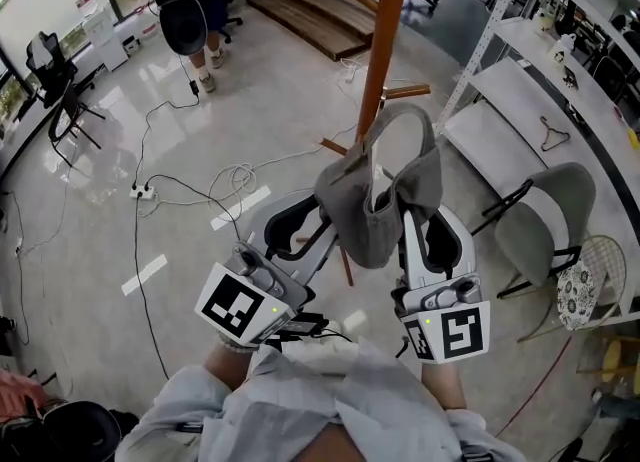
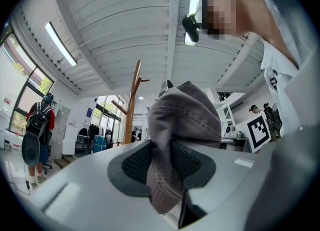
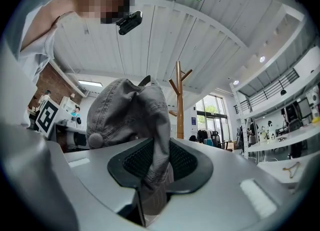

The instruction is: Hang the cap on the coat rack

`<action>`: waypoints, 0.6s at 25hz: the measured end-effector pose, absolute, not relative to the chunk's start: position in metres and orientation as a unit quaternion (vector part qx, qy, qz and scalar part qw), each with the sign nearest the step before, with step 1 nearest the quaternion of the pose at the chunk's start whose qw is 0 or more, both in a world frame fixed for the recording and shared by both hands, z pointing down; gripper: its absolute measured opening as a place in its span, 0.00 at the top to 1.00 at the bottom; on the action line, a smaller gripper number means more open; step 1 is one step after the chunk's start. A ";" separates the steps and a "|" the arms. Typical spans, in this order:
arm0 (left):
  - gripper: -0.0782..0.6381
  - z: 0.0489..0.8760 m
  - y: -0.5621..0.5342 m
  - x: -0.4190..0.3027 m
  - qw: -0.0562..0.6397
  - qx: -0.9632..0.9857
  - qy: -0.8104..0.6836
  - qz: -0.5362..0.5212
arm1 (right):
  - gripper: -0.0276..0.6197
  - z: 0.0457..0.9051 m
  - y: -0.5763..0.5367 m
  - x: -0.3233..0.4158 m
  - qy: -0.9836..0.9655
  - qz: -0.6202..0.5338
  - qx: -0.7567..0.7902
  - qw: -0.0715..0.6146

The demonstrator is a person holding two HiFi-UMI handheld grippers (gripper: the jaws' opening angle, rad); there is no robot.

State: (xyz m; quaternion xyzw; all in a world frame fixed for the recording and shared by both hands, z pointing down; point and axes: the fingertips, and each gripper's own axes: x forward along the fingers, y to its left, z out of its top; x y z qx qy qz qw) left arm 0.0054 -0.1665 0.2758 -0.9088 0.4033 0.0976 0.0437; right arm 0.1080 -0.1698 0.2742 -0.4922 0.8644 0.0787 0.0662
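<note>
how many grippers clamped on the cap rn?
2. The left gripper pinches the cap on its left, the right gripper on its right, near the coat rack. None hidden.

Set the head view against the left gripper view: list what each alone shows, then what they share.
Head view only: floor cables, a grey chair and a wire hanger. Left gripper view only: ceiling lights, and the left gripper clamping the grey cap between its pads. Both: that cap, the wooden coat rack and a person with a backpack.
</note>
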 end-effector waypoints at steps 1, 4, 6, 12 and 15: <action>0.73 0.275 -0.169 0.004 0.046 -0.908 0.404 0.103 | 0.81 0.274 -0.172 0.107 0.864 0.078 -0.493 0.066; 0.73 0.274 -0.175 0.000 0.048 -0.906 0.405 0.114 | 0.81 0.274 -0.177 0.105 0.864 0.079 -0.494 0.065; 0.73 0.273 -0.180 -0.002 0.047 -0.906 0.404 0.115 | 0.81 0.273 -0.181 0.103 0.864 0.080 -0.494 0.065; 0.73 0.262 -0.196 -0.008 0.048 -0.908 0.399 0.117 | 0.81 0.263 -0.196 0.098 0.863 0.072 -0.496 0.068; 0.73 0.257 -0.204 -0.009 0.051 -0.911 0.391 0.120 | 0.81 0.259 -0.203 0.096 0.861 0.073 -0.498 0.069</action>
